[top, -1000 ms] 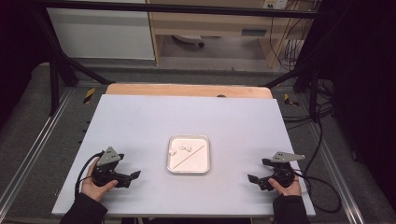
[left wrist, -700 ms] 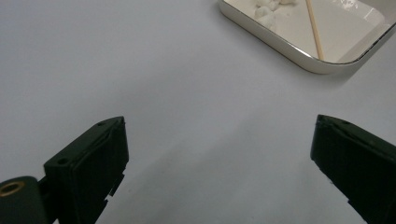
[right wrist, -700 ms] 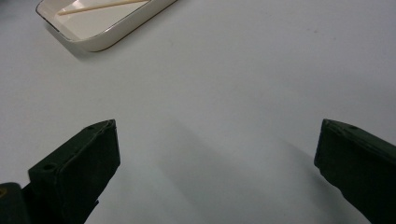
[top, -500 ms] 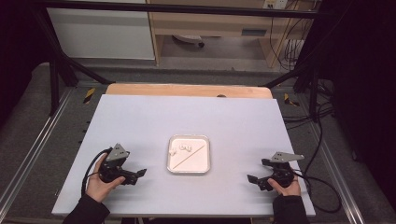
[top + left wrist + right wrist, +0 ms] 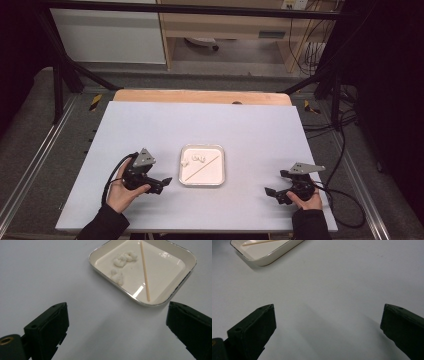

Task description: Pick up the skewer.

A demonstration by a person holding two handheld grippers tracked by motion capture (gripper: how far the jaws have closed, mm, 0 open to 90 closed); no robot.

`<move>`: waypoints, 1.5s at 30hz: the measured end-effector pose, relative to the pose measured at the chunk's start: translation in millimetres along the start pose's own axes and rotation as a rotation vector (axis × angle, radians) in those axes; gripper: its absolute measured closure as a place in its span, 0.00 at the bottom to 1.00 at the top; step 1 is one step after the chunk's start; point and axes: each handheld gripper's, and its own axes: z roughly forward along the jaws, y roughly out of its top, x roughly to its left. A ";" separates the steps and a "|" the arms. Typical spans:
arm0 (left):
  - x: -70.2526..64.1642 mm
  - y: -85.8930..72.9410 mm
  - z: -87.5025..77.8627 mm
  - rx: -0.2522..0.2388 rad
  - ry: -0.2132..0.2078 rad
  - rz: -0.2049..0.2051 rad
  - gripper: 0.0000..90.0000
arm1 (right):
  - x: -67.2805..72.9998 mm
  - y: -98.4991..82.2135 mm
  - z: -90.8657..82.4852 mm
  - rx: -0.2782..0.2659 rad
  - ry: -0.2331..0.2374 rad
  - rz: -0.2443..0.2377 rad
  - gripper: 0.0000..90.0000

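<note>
Both tongs [image 5: 162,181] [image 5: 272,192] low, jaws wide apart

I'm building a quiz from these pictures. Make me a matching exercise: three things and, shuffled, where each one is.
Things:
1. wooden stick
2. white lumps
3. right gripper

Places:
A. over bare table, well right of the tray
B. lying diagonally across the tray
C. bunched near one corner of the tray

Pairs: 1-B, 2-C, 3-A

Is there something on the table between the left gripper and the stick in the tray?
Nothing visible. Bare table lies between the open left gripper and the tray. The stick lies in the tray beside white lumps, apart from them.
</note>
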 end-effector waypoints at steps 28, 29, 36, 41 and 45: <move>-35.6 48.6 61.4 0.067 -0.033 0.012 0.35 | 0.5 0.0 0.9 0.008 -0.003 -0.008 0.01; -36.4 48.6 63.6 0.076 -0.029 0.013 0.38 | 0.5 0.1 0.9 0.006 -0.002 -0.007 0.01; -40.7 46.7 73.7 0.097 -0.059 -0.006 0.60 | 0.5 0.0 1.2 0.010 -0.004 -0.009 0.01; -45.4 44.8 80.7 0.110 -0.042 0.027 0.72 | 0.3 0.0 1.3 0.009 -0.004 -0.012 0.01; -47.5 43.7 86.8 0.118 -0.043 0.035 0.81 | 0.4 0.0 1.3 0.009 -0.004 -0.011 0.01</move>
